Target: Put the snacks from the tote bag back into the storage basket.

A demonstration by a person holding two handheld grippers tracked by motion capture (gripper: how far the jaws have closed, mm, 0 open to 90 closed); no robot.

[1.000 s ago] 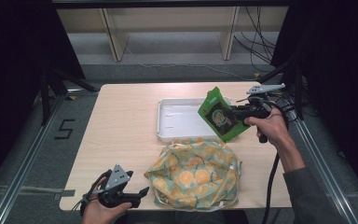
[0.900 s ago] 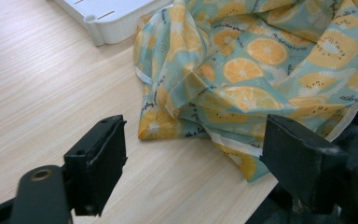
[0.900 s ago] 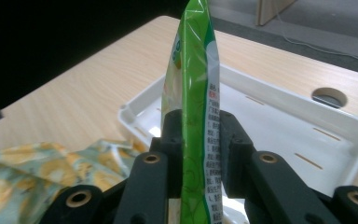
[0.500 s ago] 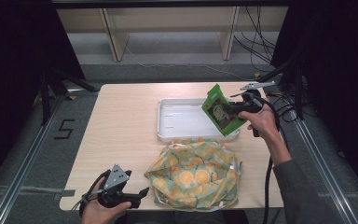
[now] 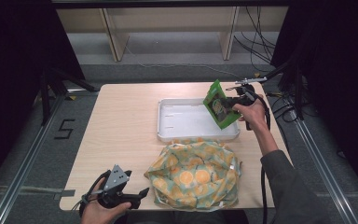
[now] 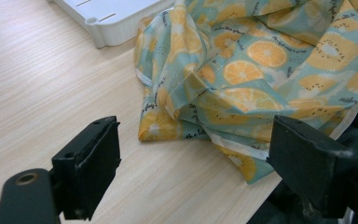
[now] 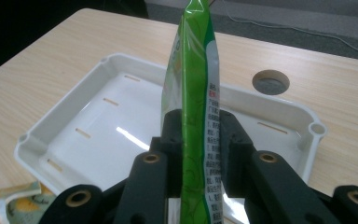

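Since one second ago, the right gripper (image 5: pixel 230 103) has moved with the green snack pouch (image 5: pixel 219 104) further over the white tray (image 5: pixel 186 134), toward its right end. Its jaws are clamped on the pouch, which stands on edge above the tray floor. At the near left corner of the table (image 5: pixel 121 121), the left gripper (image 5: pixel 140 195) rests with jaws apart, beside the fruit-print cloth bag (image 6: pixel 256 70).

Right gripper (image 7: pixel 199 135) clamped on a green snack pouch (image 7: pixel 196 79), held edge-on and upright above a white plastic tray (image 7: pixel 98 135). Beyond the tray, a round hole (image 7: pixel 271 82) in the wooden table (image 7: pixel 56 56). Fruit-print cloth (image 7: pixel 9 198) at lower left.
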